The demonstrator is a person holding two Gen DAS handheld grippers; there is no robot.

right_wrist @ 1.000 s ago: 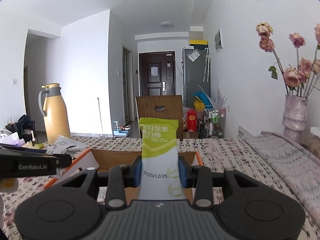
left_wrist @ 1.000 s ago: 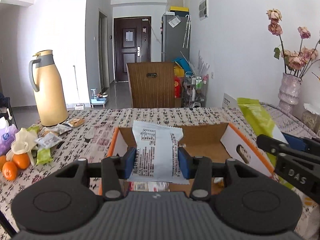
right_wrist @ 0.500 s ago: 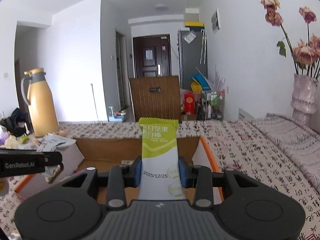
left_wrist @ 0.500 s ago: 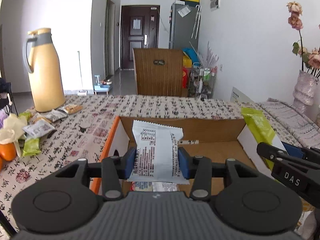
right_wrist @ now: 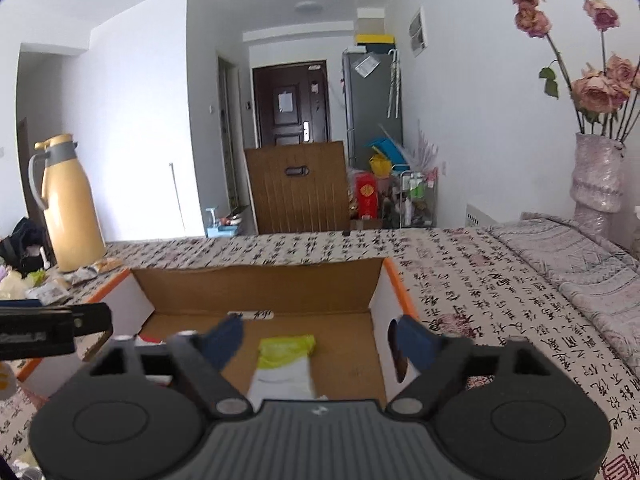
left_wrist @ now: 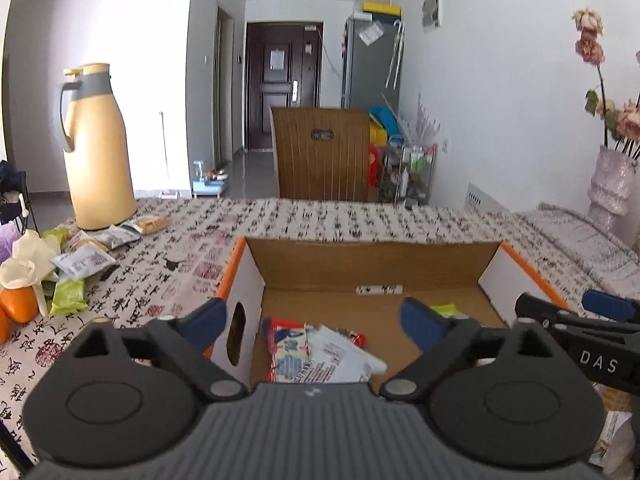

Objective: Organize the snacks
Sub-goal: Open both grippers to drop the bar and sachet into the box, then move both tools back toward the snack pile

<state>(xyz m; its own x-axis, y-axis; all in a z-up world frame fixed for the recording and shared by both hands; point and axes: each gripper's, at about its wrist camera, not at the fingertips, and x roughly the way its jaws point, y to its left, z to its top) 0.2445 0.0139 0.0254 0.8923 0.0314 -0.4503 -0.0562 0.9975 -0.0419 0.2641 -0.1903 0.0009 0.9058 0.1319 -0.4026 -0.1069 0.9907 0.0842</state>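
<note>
An open cardboard box [left_wrist: 372,264] with orange edges sits on the patterned tablecloth; it also shows in the right wrist view [right_wrist: 256,288]. My left gripper [left_wrist: 316,322] is open above the box's near left part, over a white printed snack packet [left_wrist: 336,360] lying on a red one [left_wrist: 280,336]. My right gripper [right_wrist: 320,340] is open above the box, over a green and white snack bar packet [right_wrist: 284,364] lying on the box floor. The right gripper's finger [left_wrist: 576,328] shows at the right of the left wrist view.
Loose snack packets [left_wrist: 88,256] and oranges [left_wrist: 16,304] lie at the table's left by a tall yellow thermos jug [left_wrist: 98,152]. A vase with dried roses [right_wrist: 596,176] stands at the right. A wooden chair back [left_wrist: 320,152] is behind the table.
Both grippers have opened. The white packet dropped from the left gripper and the green bar from the right gripper into the box.
</note>
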